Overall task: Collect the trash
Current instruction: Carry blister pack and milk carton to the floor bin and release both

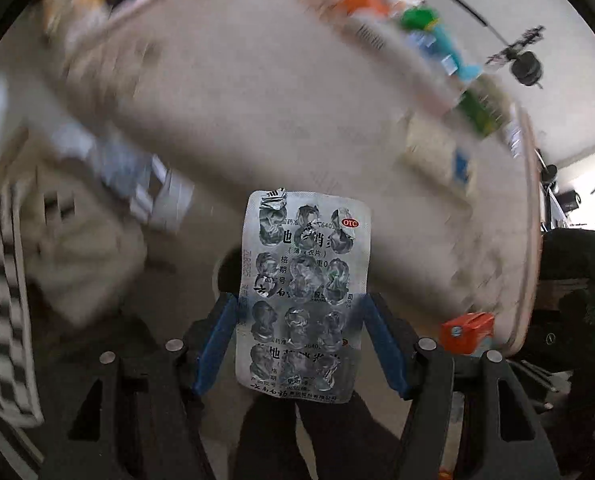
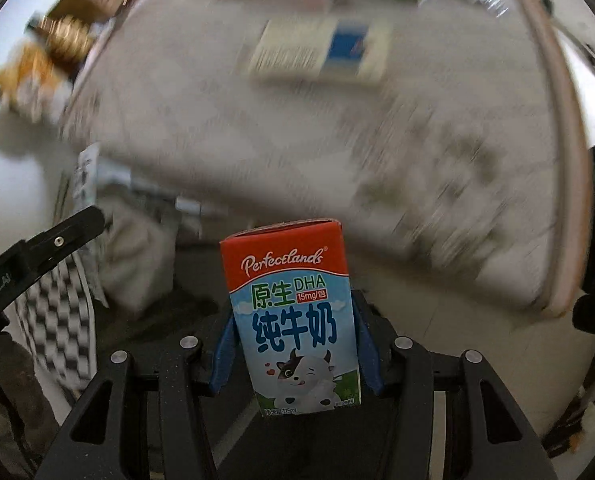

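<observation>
A left gripper (image 1: 301,312) clamps a spent blister pack (image 1: 303,292) between its blue-padded fingers (image 1: 217,344), the jaws standing about half apart with both pads pressed against the foil's long edges; the silver sheet stands upright in the grip, its pill pockets crushed and torn, a red oval mark near its top right corner and black print across its face. Beyond it, heavily blurred, lies a pale round table (image 1: 277,100); along its far edge sit smeared shapes in orange, green and blue, too soft to identify; a pale box with a blue patch (image 1: 437,152) rests toward the right side, and a small orange carton (image 1: 467,330) sits near the rim at lower right. At the left edge hangs a black-and-white checkered cloth (image 1: 1,300).

The right gripper (image 2: 295,344) grips a small milk carton (image 2: 293,312), jaws drawn in as narrow as they go and pads pressed against both of its sides; the carton stands upright, red across the top, pale blue below, with a cartoon cow on its lower half. Behind it the same blurred table (image 2: 417,180) carries a flat pale box with a blue panel (image 2: 321,50); brown and gold packaging (image 2: 57,40) crowds the upper left. The other gripper's black frame (image 2: 45,248) juts in from the left, above the checkered cloth (image 2: 57,320).
</observation>
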Demonstrator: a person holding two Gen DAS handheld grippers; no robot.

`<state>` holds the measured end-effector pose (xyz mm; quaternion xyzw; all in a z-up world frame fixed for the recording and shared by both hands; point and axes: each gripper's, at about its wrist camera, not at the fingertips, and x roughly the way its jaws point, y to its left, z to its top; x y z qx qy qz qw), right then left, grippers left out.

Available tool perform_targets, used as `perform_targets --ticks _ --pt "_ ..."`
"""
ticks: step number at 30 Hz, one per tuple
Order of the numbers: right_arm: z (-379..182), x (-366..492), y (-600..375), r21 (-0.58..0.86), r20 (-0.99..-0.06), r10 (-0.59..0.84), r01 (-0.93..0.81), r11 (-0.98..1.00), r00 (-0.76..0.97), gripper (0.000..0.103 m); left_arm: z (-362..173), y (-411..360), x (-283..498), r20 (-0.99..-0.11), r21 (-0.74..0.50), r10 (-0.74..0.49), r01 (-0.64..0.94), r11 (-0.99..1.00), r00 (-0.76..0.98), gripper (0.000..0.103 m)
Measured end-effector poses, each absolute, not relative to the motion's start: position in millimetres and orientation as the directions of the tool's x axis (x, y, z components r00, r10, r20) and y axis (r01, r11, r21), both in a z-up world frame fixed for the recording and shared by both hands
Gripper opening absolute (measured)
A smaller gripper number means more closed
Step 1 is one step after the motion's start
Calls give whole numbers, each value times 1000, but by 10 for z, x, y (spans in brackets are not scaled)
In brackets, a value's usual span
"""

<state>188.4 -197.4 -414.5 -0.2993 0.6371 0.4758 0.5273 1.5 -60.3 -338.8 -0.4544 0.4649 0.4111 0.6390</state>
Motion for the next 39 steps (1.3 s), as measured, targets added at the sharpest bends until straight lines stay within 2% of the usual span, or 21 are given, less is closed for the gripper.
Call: perform_targets --ticks 4,8,11,16,19,20,21,22,23,24,28,33,39 --pt "-4973 1500 -2005 279 -959 38 -910 307 -281 53 -4150 -733 -244 -975 -214 21 -962 169 220 63" --pt "-5959 1264 -1924 247 -966 0 -928 279 -257 53 -5141 -636 -408 -974 -228 -33 -969 97 225 63" --pt "-6823 1226 -1801 250 -963 -17 -914 319 -269 53 -5918 -493 -472 -972 -229 -67 -971 63 225 63" --pt "-7850 1392 -1515 302 -944 3 -859 413 -330 53 -7055 -222 -392 -948 -286 -161 -957 49 275 63" --pt "-8330 1481 -1344 348 -924 14 -824 447 -382 54 -7435 -122 -332 -939 -298 -195 -953 48 284 64" --pt "-8428 1503 -1285 353 -922 19 -821 449 -387 55 -7534 -82 -334 -940 -295 -194 -954 43 282 67" --pt "-8525 1489 -1188 364 -920 31 -820 441 -392 56 -7555 -56 -334 -942 -288 -191 -957 41 276 79" --pt "-8600 1477 -1114 370 -918 35 -824 429 -394 60 -7571 -37 -358 -948 -277 -175 -960 36 267 86" --pt "-8635 1483 -1085 377 -917 44 -825 420 -396 81 -7561 -30 -384 -952 -269 -161 -963 33 261 100" --pt "-8661 1471 -1048 379 -919 55 -833 404 -391 103 -7542 -29 -422 -951 -260 -177 -965 11 254 103" --pt "-8615 1369 -1028 291 -955 53 -894 341 -291 103 -7438 -95 -616 -979 -162 -130 -987 15 158 103" --pt "-8373 1234 -1152 171 -985 44 -942 290 -166 103 -7160 -315 -711 -998 26 -63 -997 76 -31 103" --pt "-7769 1137 -1349 73 -996 77 -960 271 -54 103 -6723 -593 -781 -993 121 2 -988 92 -121 103"
